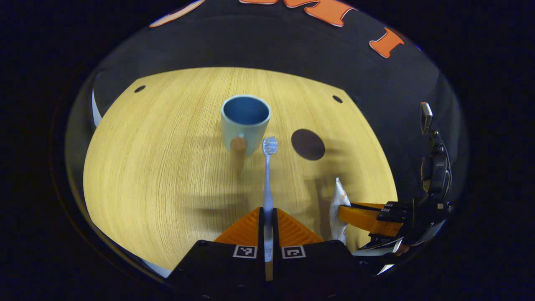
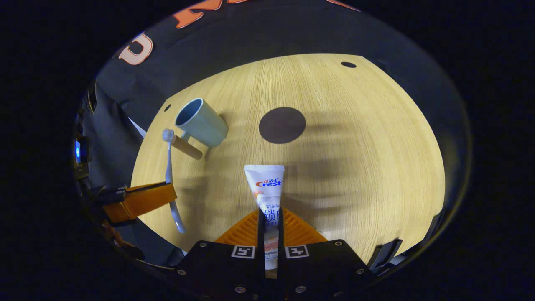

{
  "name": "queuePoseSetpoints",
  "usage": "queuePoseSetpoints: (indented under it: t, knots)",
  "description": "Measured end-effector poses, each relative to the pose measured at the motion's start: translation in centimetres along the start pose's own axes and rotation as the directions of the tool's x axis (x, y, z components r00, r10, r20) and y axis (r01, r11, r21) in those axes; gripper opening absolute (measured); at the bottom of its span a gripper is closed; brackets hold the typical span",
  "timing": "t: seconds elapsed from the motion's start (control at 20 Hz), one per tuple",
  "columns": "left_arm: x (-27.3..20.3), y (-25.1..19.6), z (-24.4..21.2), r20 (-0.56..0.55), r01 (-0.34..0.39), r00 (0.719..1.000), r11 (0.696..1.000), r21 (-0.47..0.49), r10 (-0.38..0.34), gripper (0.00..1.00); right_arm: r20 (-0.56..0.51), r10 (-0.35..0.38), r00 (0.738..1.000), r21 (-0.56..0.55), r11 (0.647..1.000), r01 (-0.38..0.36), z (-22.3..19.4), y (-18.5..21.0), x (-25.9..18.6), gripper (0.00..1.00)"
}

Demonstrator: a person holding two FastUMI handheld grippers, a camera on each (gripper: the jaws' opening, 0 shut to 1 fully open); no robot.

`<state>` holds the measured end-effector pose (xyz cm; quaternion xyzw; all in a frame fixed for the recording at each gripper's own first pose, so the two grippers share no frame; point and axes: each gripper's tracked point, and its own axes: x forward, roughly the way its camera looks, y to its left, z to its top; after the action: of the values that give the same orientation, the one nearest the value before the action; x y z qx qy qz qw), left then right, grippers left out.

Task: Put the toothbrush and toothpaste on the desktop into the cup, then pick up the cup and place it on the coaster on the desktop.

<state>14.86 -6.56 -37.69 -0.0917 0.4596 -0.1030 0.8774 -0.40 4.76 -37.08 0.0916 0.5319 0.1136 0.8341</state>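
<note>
My left gripper (image 1: 268, 217) is shut on a pale blue toothbrush (image 1: 268, 175), whose bristle head points forward, just right of the cup. The light blue cup (image 1: 245, 123) with a wooden handle stands upright on the wooden desktop (image 1: 167, 167). A dark round coaster (image 1: 308, 144) lies to the cup's right. My right gripper (image 2: 271, 219) is shut on a white toothpaste tube (image 2: 266, 186), held above the desktop with its flat end forward. In the right gripper view the cup (image 2: 200, 122) is at the left, the coaster (image 2: 282, 125) ahead, and the left gripper (image 2: 140, 200) holds the toothbrush (image 2: 169, 175).
The desktop has small dark holes (image 1: 139, 88) near its far corners. The right gripper (image 1: 368, 217) with the toothpaste (image 1: 337, 209) shows at the right of the left gripper view. A camera mount (image 1: 434, 167) stands past the table's right edge.
</note>
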Motion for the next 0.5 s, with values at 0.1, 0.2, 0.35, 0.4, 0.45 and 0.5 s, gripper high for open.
queuePoseSetpoints:
  t: [0.1,0.2,0.35,0.4,0.45,0.5]
  knots:
    - [-0.9,0.2,2.1,0.07,0.016,0.997,1.0,0.021,-0.017,0.07,0.039,0.001,0.999,-0.003,1.0,-0.001,1.0,-0.2,-0.7,0.12]
    - [-1.8,0.9,4.0,0.124,0.022,0.992,1.0,0.018,-0.024,0.07,0.082,0.006,0.997,-0.006,1.0,-0.006,2.8,-0.2,-1.9,0.12]
    - [-2.3,2.3,6.8,0.208,0.034,0.977,0.999,0.006,-0.035,0.07,0.143,0.016,0.99,-0.014,1.0,-0.014,5.0,0.1,-3.1,0.12]
    - [-2.2,2.6,7.6,0.235,0.03,0.971,0.999,0.011,-0.032,0.07,0.163,0.018,0.986,-0.02,1.0,-0.015,5.5,0.1,-3.5,0.12]
    - [-2.4,3.1,8.5,0.259,0.031,0.965,0.999,0.014,-0.033,0.07,0.181,0.021,0.983,-0.026,1.0,-0.016,6.2,0.1,-4.0,0.12]
    - [-2.8,3.4,9.5,0.281,0.032,0.959,0.999,0.015,-0.035,0.07,0.196,0.023,0.98,-0.032,0.999,-0.017,6.6,0.2,-4.3,0.12]
